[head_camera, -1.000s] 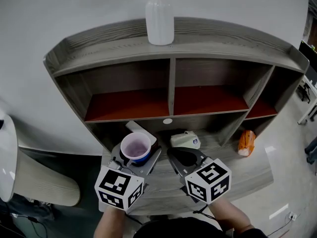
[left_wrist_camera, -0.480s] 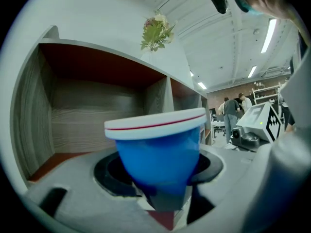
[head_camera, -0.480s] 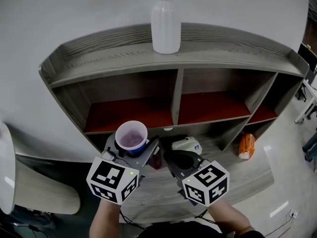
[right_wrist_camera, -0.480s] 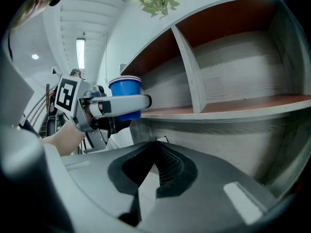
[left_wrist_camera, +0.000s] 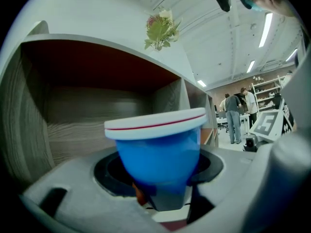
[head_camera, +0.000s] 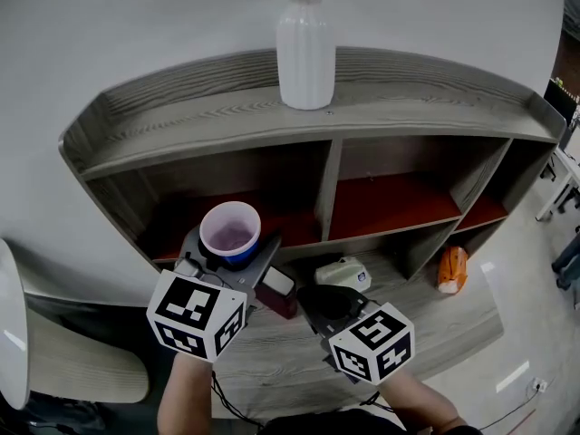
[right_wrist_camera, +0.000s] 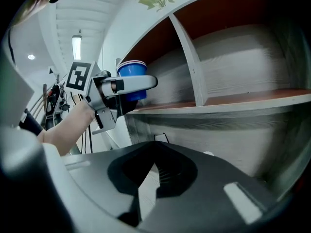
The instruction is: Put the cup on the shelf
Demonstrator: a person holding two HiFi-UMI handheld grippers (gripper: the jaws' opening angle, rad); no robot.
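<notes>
White vase [head_camera: 305, 57] top center, orange bag [head_camera: 450, 269] lower right, whitish gadget [head_camera: 341, 273] and dark red box [head_camera: 279, 295] mid-frame.

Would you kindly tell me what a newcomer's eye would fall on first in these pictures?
First, the blue cup with a white rim, gripped in the left hand-held gripper in front of the left compartment of the shelf. Next, the tall white vase standing on top of the shelf. The right hand-held gripper hangs shut and empty lower down, above the desk.

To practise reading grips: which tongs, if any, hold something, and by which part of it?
The left tongs hold the blue cup by its narrow lower body. The right tongs are shut and hold nothing.
</notes>
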